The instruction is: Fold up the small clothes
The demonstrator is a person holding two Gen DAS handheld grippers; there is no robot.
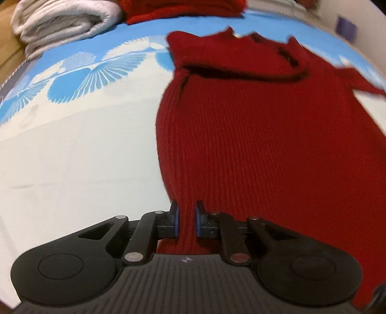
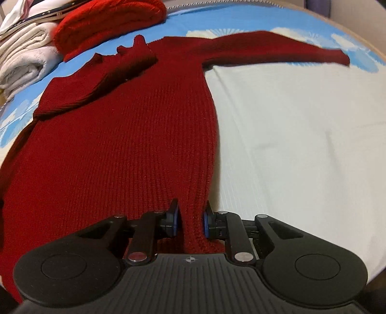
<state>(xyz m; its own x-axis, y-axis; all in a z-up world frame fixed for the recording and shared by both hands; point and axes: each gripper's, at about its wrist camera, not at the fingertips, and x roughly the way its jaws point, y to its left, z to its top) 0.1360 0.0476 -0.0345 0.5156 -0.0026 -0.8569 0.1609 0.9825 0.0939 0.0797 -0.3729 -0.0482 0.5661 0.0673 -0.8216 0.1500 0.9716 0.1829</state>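
We hold both grippers clamped on the red sweater's (image 1: pixel 253 135) hem: left fingers (image 1: pixel 174 218) pinch its near left corner, right fingers (image 2: pixel 207 221) its near right corner; body spreads ahead on bed sheet (image 2: pixel 301 135).

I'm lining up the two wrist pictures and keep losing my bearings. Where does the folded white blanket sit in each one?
Left wrist view: the folded white blanket lies in the top left corner, beside the bright red folded knit.
Right wrist view: the blanket lies at the left edge, upper part, again next to that red knit.
Shared landmark: the dark red sweater spread on the bed, its hem pinched by both grippers.
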